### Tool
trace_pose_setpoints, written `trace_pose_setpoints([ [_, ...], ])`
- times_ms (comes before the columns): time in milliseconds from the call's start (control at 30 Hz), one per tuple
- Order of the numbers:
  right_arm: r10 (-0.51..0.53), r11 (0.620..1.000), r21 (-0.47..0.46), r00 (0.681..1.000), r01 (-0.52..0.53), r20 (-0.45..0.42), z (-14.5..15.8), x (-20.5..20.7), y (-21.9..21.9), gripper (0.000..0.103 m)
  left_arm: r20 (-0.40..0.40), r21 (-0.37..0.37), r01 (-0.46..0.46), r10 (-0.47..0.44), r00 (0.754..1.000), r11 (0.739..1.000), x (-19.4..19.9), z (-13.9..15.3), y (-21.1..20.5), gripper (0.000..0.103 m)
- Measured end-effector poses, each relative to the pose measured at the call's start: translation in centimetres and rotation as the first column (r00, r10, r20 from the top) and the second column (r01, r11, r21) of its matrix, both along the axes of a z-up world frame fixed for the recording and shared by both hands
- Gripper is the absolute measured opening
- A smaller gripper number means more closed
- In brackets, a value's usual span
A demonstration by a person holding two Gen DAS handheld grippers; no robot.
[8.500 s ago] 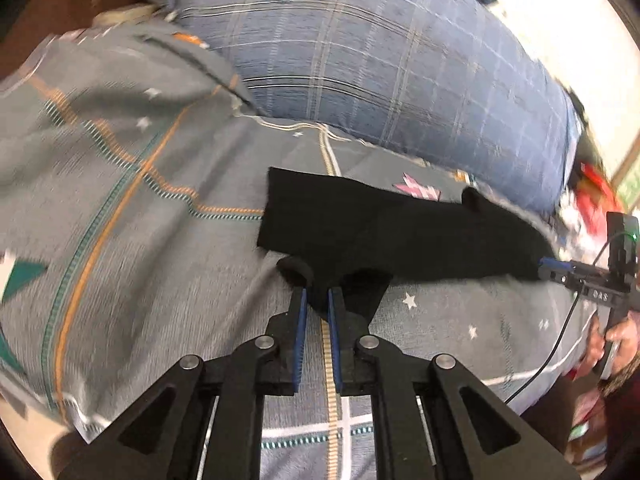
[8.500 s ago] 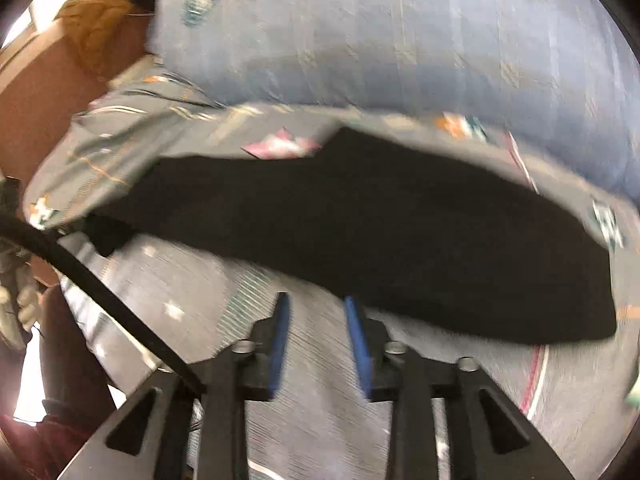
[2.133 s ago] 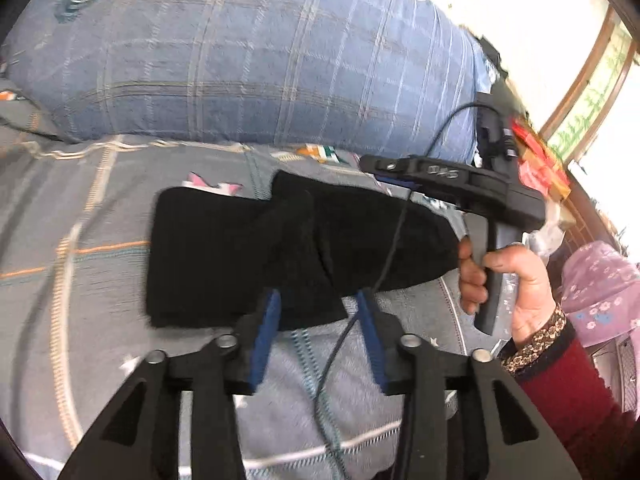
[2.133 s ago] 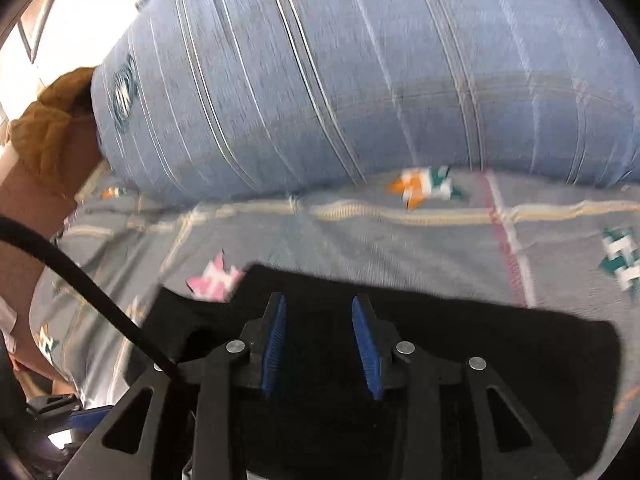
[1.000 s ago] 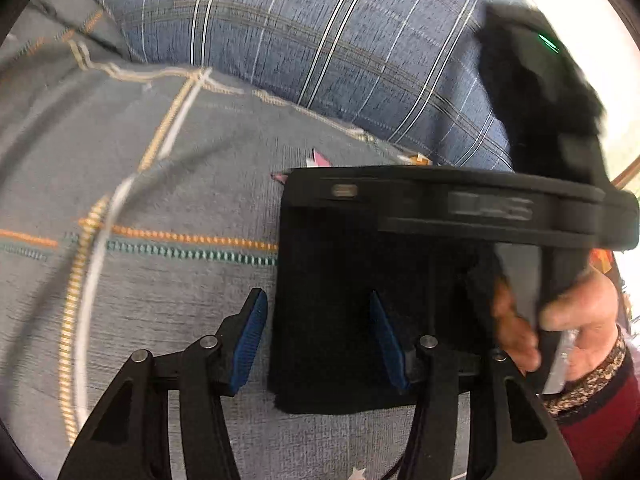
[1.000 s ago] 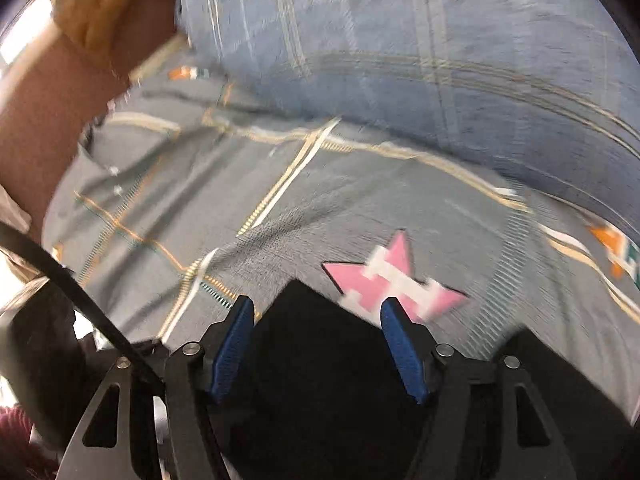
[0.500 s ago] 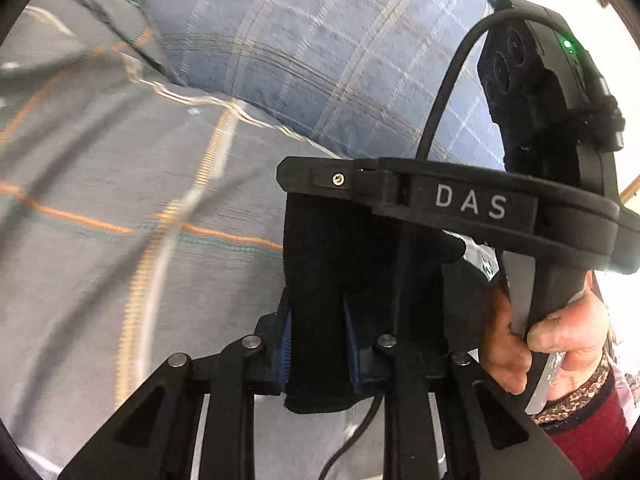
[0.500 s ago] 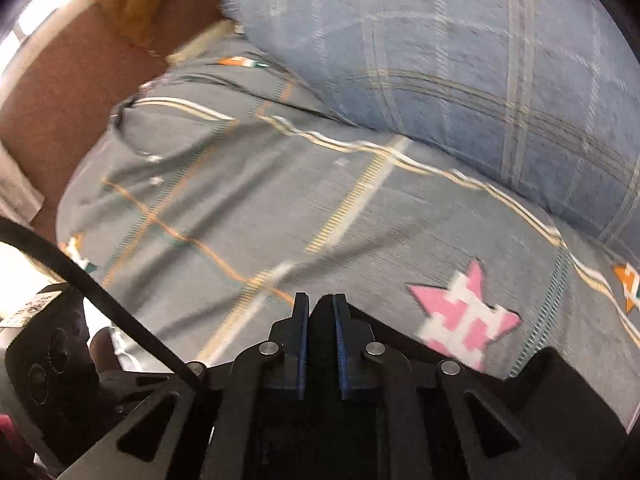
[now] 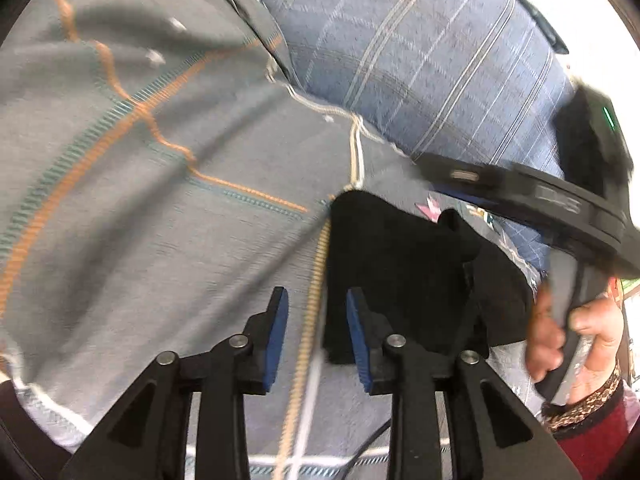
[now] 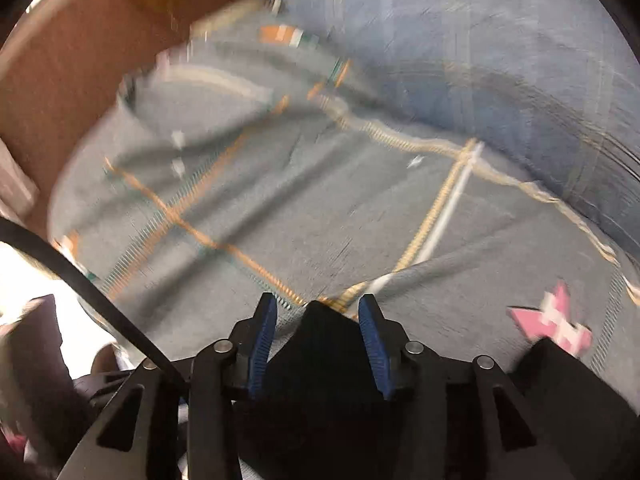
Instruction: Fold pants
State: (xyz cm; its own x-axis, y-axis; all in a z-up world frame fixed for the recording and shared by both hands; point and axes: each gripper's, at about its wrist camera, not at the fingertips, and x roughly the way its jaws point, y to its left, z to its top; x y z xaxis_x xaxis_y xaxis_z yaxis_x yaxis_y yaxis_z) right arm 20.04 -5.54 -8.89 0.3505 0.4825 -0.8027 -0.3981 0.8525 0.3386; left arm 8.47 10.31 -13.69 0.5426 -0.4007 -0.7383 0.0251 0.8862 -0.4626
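Note:
The black pants (image 9: pixel 404 276) lie folded into a short block on the grey patterned bedsheet (image 9: pixel 168 208). My left gripper (image 9: pixel 318 304) is open, its blue pads just off the block's left edge, touching nothing. My right gripper (image 10: pixel 316 318) is open, with a corner of the pants (image 10: pixel 324 344) lying between its pads. The right gripper's body (image 9: pixel 560 208), held in a hand, hangs over the block's far right in the left wrist view.
A big blue plaid pillow (image 9: pixel 420 52) lies along the far side of the bed. A brown wall or headboard (image 10: pixel 80 72) stands at the left in the right wrist view. The right gripper's cable (image 10: pixel 80 284) crosses the lower left.
Half a second ago both grippers were shut on the pants' folded end. Both have opened and let go, and the left has drawn back to the left of the block.

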Motion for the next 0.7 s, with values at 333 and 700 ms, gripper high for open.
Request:
trace_pose_setpoints([
  [333, -0.252, 0.967, 0.062, 0.965, 0.248, 0.065, 1.1, -10.0, -10.4, 0.047, 0.036, 0.018, -0.017, 0.017, 0.999, 1.000, -3.7, 1.7, 0.2, 0.040],
  [700, -0.300, 0.944, 0.118, 0.950, 0.309, -0.088, -4.0, -7.2, -9.1, 0.019, 0.053, 0.041, 0.000, -0.002, 0.999, 0.999, -5.3, 3.3, -1.5, 0.040],
])
